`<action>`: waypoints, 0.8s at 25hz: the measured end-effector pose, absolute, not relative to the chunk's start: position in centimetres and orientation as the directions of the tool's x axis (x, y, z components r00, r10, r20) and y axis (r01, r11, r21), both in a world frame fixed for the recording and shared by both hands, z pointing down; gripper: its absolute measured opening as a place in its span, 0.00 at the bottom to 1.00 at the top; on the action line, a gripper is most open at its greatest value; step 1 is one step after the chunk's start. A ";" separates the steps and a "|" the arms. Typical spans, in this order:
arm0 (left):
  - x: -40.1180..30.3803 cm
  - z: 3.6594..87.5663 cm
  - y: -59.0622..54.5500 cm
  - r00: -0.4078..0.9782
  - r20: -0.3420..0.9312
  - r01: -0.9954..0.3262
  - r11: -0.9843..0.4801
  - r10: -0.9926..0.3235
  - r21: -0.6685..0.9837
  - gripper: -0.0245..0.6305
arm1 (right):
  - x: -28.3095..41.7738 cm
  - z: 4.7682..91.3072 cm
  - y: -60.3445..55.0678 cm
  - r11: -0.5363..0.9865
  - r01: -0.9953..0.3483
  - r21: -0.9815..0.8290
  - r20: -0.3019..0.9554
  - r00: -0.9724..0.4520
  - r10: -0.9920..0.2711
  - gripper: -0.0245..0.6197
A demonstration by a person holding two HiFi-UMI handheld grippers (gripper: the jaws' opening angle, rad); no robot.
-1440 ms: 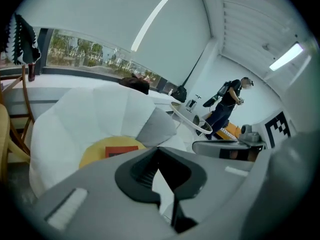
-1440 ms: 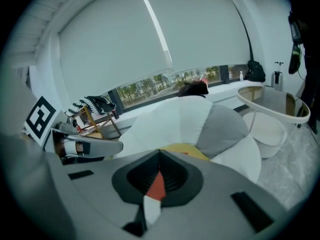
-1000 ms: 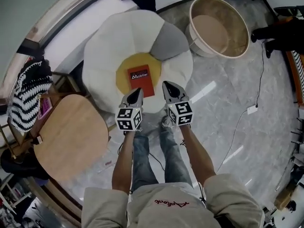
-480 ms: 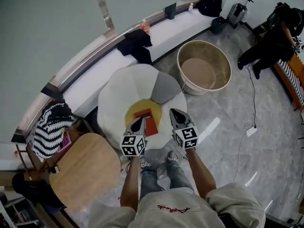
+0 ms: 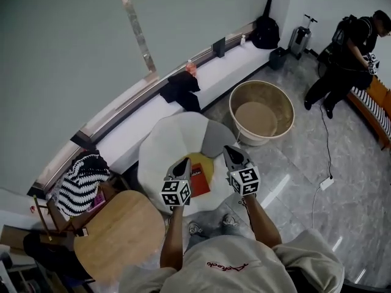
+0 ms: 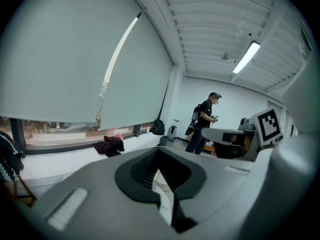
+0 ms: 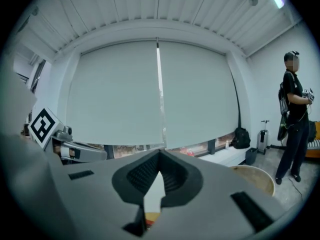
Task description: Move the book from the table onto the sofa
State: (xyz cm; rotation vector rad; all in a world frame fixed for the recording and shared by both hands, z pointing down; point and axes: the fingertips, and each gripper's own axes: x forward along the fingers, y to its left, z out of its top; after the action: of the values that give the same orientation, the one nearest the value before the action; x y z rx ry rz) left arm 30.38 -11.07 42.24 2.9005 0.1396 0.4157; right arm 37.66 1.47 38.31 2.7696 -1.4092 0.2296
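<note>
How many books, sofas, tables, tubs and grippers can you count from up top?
Book: 1
Sofa: 1
Table: 1
Tub: 1
Grippers: 2, the left gripper and the right gripper
Total: 6

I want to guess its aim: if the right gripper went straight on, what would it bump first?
Probably the window, about where the big blind ends above the white ledge. The right gripper, jaws shut, points there and nothing nearer shows in line, though depth is hard to judge.
</note>
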 end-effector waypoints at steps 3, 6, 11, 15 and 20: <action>30.2 40.0 -11.4 0.964 0.241 0.067 -0.978 0.114 0.197 0.05 | 37.5 36.4 1.7 -0.589 -0.807 -0.026 0.123 0.583 -0.803 0.05; 30.0 37.9 -11.9 0.971 0.217 0.062 -0.982 0.101 0.180 0.05 | 37.4 34.8 1.9 -0.584 -0.812 -0.005 0.103 0.581 -0.808 0.05; 29.5 35.7 -12.4 0.980 0.182 0.055 -0.987 0.083 0.154 0.05 | 37.3 32.9 2.7 -0.597 -0.802 0.011 0.070 0.596 -0.800 0.05; 29.1 34.4 -13.2 0.983 0.170 0.049 -0.990 0.071 0.129 0.05 | 37.3 31.6 2.9 -0.610 -0.793 0.019 0.046 0.610 -0.791 0.05; 28.9 33.6 -13.8 0.985 0.158 0.045 -0.993 0.062 0.113 0.05 | 37.2 30.4 2.4 -0.611 -0.791 0.034 0.024 0.612 -0.790 0.05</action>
State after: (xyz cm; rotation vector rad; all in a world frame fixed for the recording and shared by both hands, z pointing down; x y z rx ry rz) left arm 28.90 -13.84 33.63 3.0210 0.0818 0.2456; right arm 37.24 2.39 30.38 2.7835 -1.3658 0.0104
